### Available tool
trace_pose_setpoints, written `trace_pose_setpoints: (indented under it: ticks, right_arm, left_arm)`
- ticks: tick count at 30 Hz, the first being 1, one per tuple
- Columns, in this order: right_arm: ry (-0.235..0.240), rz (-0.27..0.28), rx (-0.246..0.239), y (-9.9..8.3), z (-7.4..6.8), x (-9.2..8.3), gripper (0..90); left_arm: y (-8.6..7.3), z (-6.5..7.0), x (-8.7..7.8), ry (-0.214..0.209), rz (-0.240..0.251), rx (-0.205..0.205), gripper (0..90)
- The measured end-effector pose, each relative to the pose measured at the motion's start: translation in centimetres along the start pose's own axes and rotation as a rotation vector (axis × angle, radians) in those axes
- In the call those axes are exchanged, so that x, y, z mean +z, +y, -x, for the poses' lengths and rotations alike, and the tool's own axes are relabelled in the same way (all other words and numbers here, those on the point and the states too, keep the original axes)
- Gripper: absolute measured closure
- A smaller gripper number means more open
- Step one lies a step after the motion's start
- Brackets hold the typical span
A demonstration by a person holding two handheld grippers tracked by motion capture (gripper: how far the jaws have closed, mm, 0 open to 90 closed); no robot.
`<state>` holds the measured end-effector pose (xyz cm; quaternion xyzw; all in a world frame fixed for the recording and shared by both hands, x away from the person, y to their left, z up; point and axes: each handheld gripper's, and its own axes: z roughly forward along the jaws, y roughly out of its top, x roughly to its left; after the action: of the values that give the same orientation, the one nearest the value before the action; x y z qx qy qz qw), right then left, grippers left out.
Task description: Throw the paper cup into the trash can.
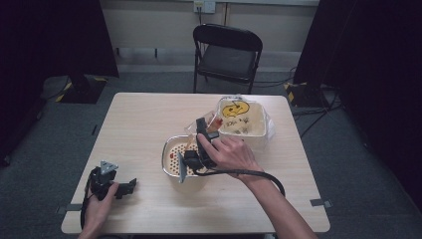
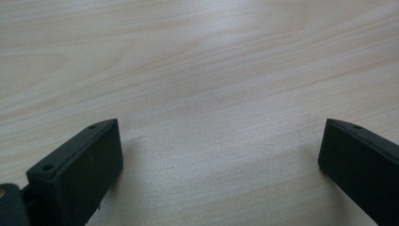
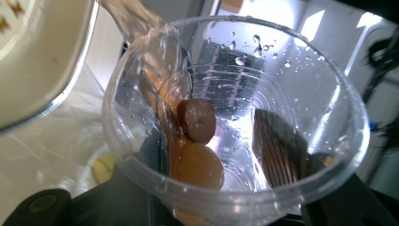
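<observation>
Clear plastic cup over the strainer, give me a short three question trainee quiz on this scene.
1. True or false: the right gripper holds the clear plastic cup tipped.
2. What lies inside the cup? A) round brown slices B) ice cubes C) a spoon
3. What does the left gripper rest on, and how do its jaws stand?

Key:
1. True; it tilts above the white strainer bowl.
2. A.
3. The wooden table; jaws wide apart, nothing between them.

The high view is looking down and forward over the table, chair at twelve o'clock. The left gripper view is skimming that tabletop closely; the right gripper view is peering into a clear cup.
</observation>
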<state>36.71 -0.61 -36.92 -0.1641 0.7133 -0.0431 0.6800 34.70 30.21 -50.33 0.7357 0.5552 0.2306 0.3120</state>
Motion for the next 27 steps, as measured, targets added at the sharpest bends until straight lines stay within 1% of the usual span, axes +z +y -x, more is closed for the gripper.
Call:
trace_pose_setpoints:
  ticks: [1, 2, 3, 4, 6, 7, 9, 10, 12, 13, 14, 15, 16, 17, 18, 19, 20, 22, 23, 24, 25, 27]
  right_arm:
    - [-0.017, -0.009, -0.033, 0.1, -0.1, -0.1, 53.2]
    - [-0.024, -0.024, -0.053, 0.3, -0.3, -0.2, 53.3]
    - [-0.04, -0.027, -0.095, 0.3, -0.3, -0.2, 53.4]
    - [-0.04, -0.027, -0.095, 0.3, -0.3, -0.2, 53.4]
    - [-0.044, -0.03, -0.121, 0.4, -0.4, -0.2, 53.4]
    - [-0.055, -0.034, -0.143, 0.4, -0.4, -0.2, 53.5]
    - [-0.055, -0.034, -0.155, 0.3, -0.4, -0.2, 53.5]
    - [-0.066, -0.04, -0.182, 0.3, -0.5, -0.2, 53.6]
    - [-0.066, -0.037, -0.223, 0.4, -0.6, -0.2, 53.7]
    - [-0.072, -0.045, -0.235, 0.4, -0.8, -0.3, 53.8]
    - [-0.08, -0.055, -0.266, 0.4, -1.1, -0.3, 53.9]
    - [-0.077, -0.058, -0.28, 0.5, -1.1, -0.4, 53.9]
    - [-0.093, -0.059, -0.325, 0.6, -1.1, -0.4, 54.0]
    - [-0.108, -0.057, -0.353, 0.7, -1.0, -0.5, 54.0]
    - [-0.11, -0.063, -0.361, 0.8, -1.0, -0.5, 54.1]
    - [-0.12, -0.07, -0.394, 0.9, -0.9, -0.6, 54.2]
    - [-0.12, -0.07, -0.394, 0.9, -0.9, -0.6, 54.2]
    - [-0.139, -0.059, -0.431, 1.2, -1.0, -0.7, 54.4]
    - [-0.139, -0.059, -0.431, 1.2, -1.0, -0.7, 54.4]
    - [-0.142, -0.054, -0.444, 1.2, -0.9, -0.8, 54.5]
    - [-0.138, -0.068, -0.471, 1.3, -0.8, -0.9, 54.6]
    - [-0.143, -0.066, -0.502, 1.4, -0.9, -1.0, 54.7]
  left_arm:
    - [0.0, 0.0, 0.0, 0.0, -0.001, 0.002, 0.0]
    - [0.0, 0.0, 0.0, 0.0, 0.0, 0.0, 0.0]
    - [0.0, 0.0, 0.0, 0.0, -0.002, 0.002, 0.0]
    - [0.0, 0.0, 0.0, 0.0, -0.002, 0.002, 0.0]
    - [0.0, 0.0, 0.0, 0.0, -0.002, 0.002, 0.0]
    - [0.0, 0.0, 0.0, 0.0, 0.0, 0.0, 0.0]
    - [0.0, 0.0, 0.0, 0.0, -0.002, 0.002, 0.0]
    - [0.0, 0.0, 0.0, 0.0, 0.0, 0.0, 0.0]
    - [0.0, 0.0, 0.0, 0.0, -0.001, 0.002, 0.0]
    - [0.0, 0.0, 0.0, 0.0, 0.0, 0.0, 0.0]
    - [0.0, 0.0, 0.0, 0.0, 0.0, 0.0, 0.0]
    - [0.0, 0.0, 0.0, 0.0, -0.001, 0.0, 0.0]
    - [0.0, 0.0, 0.0, 0.0, 0.0, 0.0, 0.0]
    - [0.0, 0.0, 0.0, 0.0, -0.002, 0.002, 0.0]
    - [0.0, 0.0, 0.0, 0.0, -0.002, 0.002, 0.0]
    - [0.0, 0.0, 0.0, 0.0, -0.001, 0.002, 0.0]
    - [0.0, 0.0, 0.0, 0.0, -0.001, 0.0, 0.0]
    - [0.0, 0.0, 0.0, 0.0, -0.002, 0.002, 0.0]
    - [0.0, 0.0, 0.0, 0.0, 0.0, 0.0, 0.0]
    - [0.0, 0.0, 0.0, 0.0, -0.001, 0.002, 0.0]
    - [0.0, 0.0, 0.0, 0.0, 0.0, 0.0, 0.0]
    - [0.0, 0.0, 0.0, 0.0, 0.0, 0.0, 0.0]
